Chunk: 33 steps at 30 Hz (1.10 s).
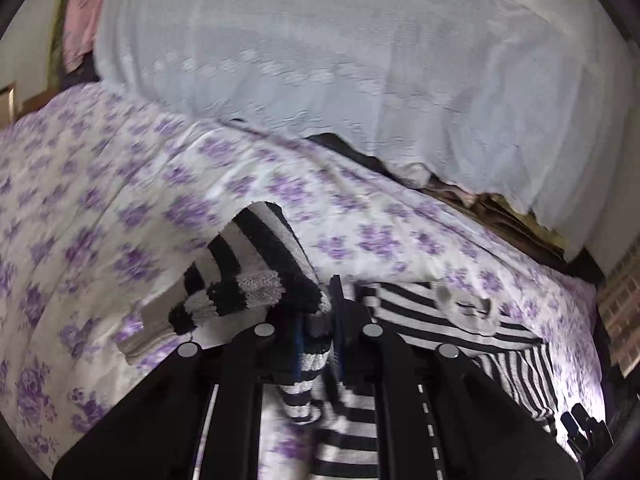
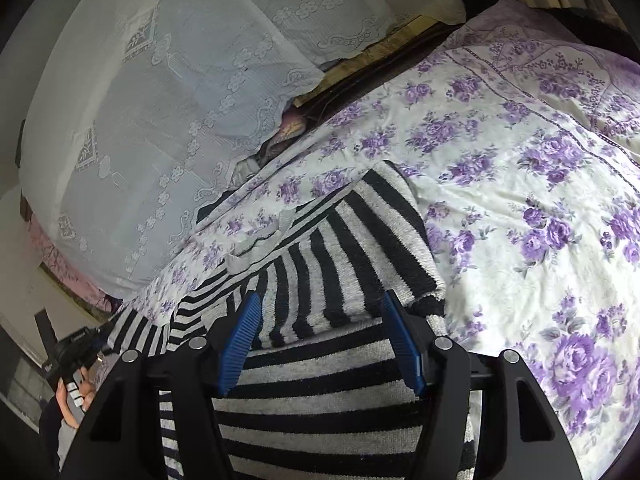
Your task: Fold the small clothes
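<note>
A black-and-white striped knit garment (image 2: 332, 264) lies on the floral bedsheet (image 2: 520, 208). My left gripper (image 1: 320, 316) is shut on a sleeve or edge of the striped garment (image 1: 256, 264) and lifts it off the sheet; the cloth bunches between the jaws and hangs below. The rest of the garment (image 1: 460, 328) lies flat to the right, with its pale collar visible. My right gripper (image 2: 320, 308) is open, its blue pads (image 2: 244, 332) spread over a folded part of the garment, holding nothing.
A white lace cover (image 2: 168, 92) drapes over pillows or bedding along the bed's far side, also in the left wrist view (image 1: 320, 60). A dark gap with wood (image 2: 360, 76) runs between it and the sheet. Pink cloth (image 1: 84, 8) hangs at far left.
</note>
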Each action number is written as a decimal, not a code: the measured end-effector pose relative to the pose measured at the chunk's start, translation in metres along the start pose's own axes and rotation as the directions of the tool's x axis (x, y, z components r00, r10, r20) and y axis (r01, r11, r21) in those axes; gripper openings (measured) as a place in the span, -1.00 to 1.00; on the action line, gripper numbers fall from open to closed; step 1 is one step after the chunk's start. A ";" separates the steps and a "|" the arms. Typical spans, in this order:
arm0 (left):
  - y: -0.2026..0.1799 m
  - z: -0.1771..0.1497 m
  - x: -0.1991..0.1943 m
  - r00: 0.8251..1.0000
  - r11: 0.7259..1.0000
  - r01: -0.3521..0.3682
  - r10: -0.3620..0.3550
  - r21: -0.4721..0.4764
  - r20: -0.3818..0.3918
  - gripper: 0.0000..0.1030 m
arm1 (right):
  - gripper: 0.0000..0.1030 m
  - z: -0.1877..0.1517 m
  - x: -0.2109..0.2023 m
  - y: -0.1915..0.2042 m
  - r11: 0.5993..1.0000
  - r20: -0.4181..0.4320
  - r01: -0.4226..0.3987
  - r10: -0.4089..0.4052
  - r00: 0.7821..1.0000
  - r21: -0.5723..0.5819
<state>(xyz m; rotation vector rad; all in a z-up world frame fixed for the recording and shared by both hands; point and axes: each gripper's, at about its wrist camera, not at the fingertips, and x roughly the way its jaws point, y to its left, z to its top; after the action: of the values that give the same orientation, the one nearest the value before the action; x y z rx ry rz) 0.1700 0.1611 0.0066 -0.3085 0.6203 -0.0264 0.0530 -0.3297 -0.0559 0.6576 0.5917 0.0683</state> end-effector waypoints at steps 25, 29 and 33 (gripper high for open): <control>-0.196 -0.116 0.048 0.977 0.866 0.171 -0.089 0.469 -0.192 -0.77 | 0.23 -0.003 -0.001 -0.007 0.998 -0.015 -0.029 0.030 0.999 0.053; -0.202 -0.149 0.061 0.968 0.811 0.179 -0.043 0.557 -0.249 -0.22 | 0.23 -0.002 0.002 -0.008 0.998 -0.026 -0.030 0.031 0.999 0.050; -0.199 -0.150 0.026 0.973 0.775 0.215 -0.115 0.594 -0.203 0.69 | 0.23 -0.004 0.004 -0.005 0.999 -0.038 -0.034 0.035 0.999 0.031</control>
<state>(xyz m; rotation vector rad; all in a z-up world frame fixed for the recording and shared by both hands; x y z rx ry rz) 0.1181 -0.0736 -0.0649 0.2827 0.7036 -0.4231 0.0539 -0.3302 -0.0633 0.6970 0.6194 0.1043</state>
